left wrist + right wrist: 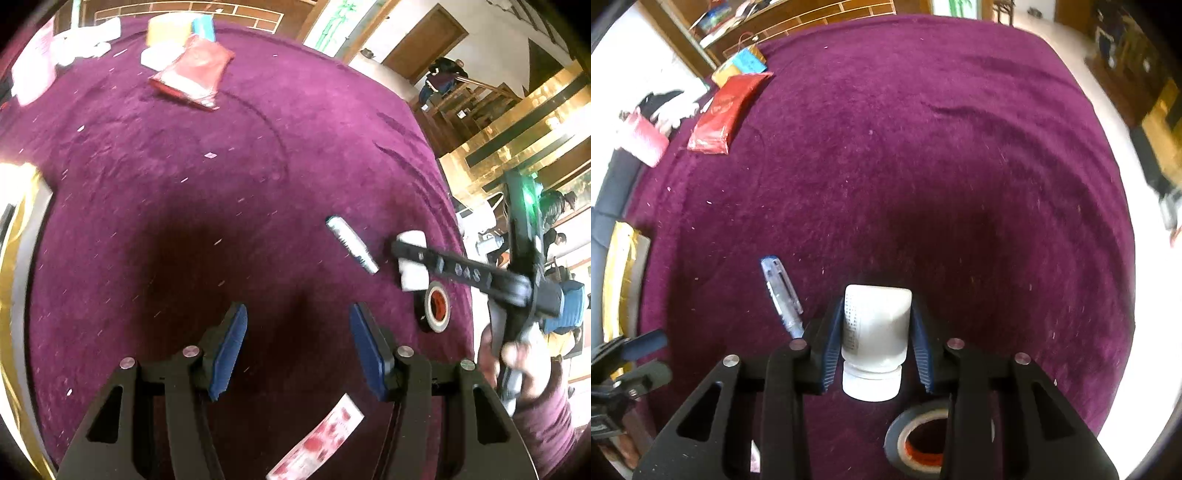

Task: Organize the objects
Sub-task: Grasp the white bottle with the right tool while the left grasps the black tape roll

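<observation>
Both grippers hang over a round table under a purple velvet cloth [960, 147]; nearest the person, a roll of dark tape [919, 439] with an orange core lies flat on the cloth, just behind the right gripper [877, 332]; that gripper points steeply down with a small white bottle [875, 332] between its blue pads [833, 350], bottle lying on the cloth, cap toward the person; the left pad touches its side, while a thin gap shows at the right pad, so I cannot tell whether it is clamped or loose; a clear blue-capped pen [781, 295] lies just left of the bottle, apart from it; the left gripper [297, 350] stands open over bare cloth with nothing between its jaws, a red-and-white printed strip [317, 439] lying beneath it; further off at the far left edge lie a red packet [724, 114], a yellow-and-blue box [742, 64] behind it, and a pink item [644, 140] nearer the rim.
</observation>
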Available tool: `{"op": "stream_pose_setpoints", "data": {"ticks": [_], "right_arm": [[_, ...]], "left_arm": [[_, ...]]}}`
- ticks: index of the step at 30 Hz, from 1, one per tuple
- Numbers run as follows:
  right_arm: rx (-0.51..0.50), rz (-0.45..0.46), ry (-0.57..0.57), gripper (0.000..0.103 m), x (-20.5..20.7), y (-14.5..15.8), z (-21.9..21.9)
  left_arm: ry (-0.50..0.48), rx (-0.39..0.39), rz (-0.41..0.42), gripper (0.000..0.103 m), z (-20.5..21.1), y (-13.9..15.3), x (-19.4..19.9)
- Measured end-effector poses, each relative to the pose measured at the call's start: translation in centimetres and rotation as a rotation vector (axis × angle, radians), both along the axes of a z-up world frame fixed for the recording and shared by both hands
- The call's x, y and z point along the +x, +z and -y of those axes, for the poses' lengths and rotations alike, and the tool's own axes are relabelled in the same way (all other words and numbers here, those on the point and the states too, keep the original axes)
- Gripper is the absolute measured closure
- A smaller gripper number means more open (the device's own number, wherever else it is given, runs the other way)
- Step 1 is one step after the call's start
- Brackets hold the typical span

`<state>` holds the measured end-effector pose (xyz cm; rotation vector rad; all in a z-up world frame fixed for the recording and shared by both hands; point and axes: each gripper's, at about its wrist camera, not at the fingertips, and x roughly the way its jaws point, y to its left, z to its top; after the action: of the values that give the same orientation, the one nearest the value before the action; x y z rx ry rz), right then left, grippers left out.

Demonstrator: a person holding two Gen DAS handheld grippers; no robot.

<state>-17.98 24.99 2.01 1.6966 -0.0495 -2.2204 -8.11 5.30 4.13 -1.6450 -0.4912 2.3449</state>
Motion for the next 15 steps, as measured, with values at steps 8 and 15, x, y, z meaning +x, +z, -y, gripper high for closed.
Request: {"op": "stream_pose_setpoints", "data": {"ticks": [8, 15], "right_arm": [[-0.201, -0.007, -0.154, 0.072, 4.9, 3.3, -4.8], [-0.38, -0.03, -0.291, 0.072, 10.6, 6.0, -10.5]], "left_arm": [[-0.006, 0.034, 0.038, 0.052, -4.3, -1.6, -4.1], [-0.228, -0.009, -0.028, 0.051, -11.9, -1.1, -3.9]]}}
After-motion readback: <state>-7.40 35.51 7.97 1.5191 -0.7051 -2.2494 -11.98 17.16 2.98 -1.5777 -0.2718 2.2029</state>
